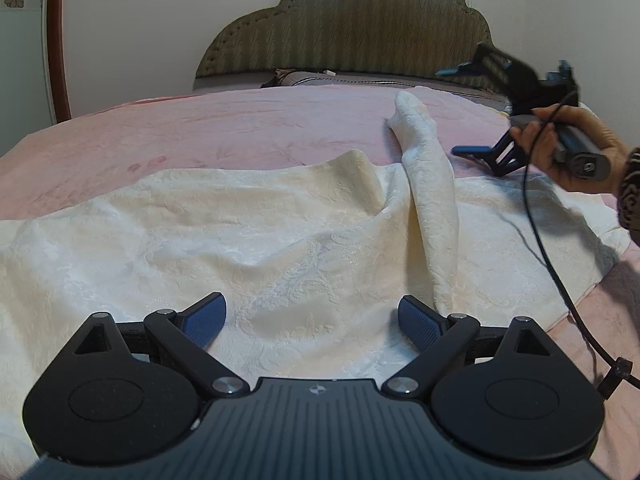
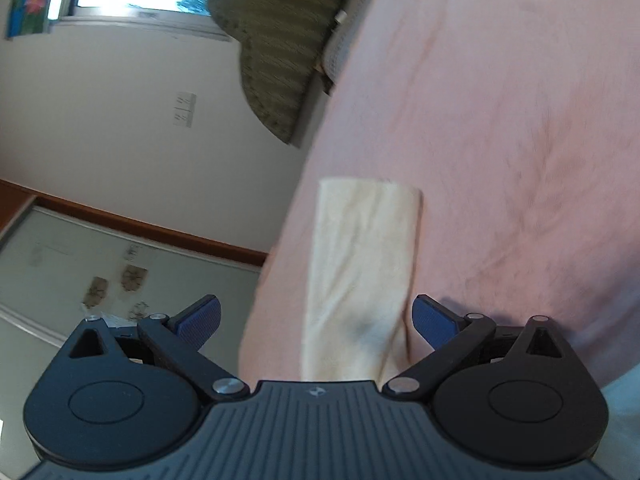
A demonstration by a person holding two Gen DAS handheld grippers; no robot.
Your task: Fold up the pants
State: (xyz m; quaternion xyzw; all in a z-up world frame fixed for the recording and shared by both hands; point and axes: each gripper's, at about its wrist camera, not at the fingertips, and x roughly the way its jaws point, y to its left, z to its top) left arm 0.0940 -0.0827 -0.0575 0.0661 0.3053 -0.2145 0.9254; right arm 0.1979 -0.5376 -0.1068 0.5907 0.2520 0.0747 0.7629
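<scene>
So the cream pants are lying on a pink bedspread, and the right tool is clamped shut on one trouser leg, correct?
Not quite. The right tool is open, gripping nothing; the right wrist view shows its blue pads spread wide on either side of the trouser leg. The cream pants do lie on the pink bedspread.

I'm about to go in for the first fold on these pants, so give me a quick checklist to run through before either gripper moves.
1. Left gripper open and empty: ok, jaws spread above the cloth.
2. Right gripper open and empty: ok, nothing between its pads.
3. Pants lying flat on the pink bedspread: not ok, a raised ridge and wrinkles run through the middle.
4. Pant leg laid straight: not ok, in the left wrist view it rises and twists toward the headboard.
5. Cable clear of the fabric: not ok, it drapes across the pants' right side.
6. Waistband and hems located: cannot tell.
</scene>
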